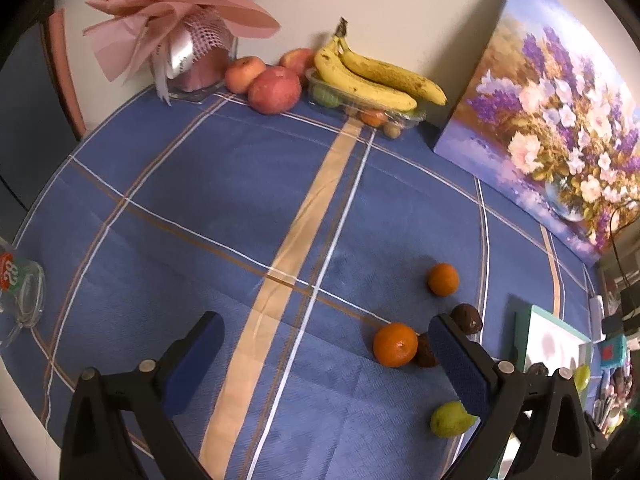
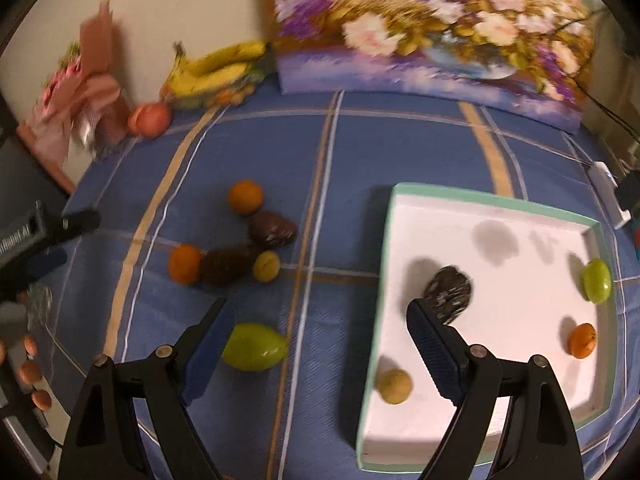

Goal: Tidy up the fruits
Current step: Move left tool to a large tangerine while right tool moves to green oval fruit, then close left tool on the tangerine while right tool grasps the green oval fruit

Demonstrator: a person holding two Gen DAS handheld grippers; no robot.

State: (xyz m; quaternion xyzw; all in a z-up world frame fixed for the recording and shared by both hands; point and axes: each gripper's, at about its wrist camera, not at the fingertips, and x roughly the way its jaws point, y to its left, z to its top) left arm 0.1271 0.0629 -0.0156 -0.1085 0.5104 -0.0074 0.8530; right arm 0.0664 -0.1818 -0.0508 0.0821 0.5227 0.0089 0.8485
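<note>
Four fruits in box [image 2: 496,200], roughly six loose (view blurred) on cloth [image 2: 340,152]

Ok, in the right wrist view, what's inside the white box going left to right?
Small yellow fruit → dark wrinkled fruit → orange fruit and green fruit, both by the box's right wall.

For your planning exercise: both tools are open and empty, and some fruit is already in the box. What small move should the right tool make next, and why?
Probably drop the right tool left onto the green fruit: it lies loose on the cloth by the tool's left finger, while the box has space.
</note>
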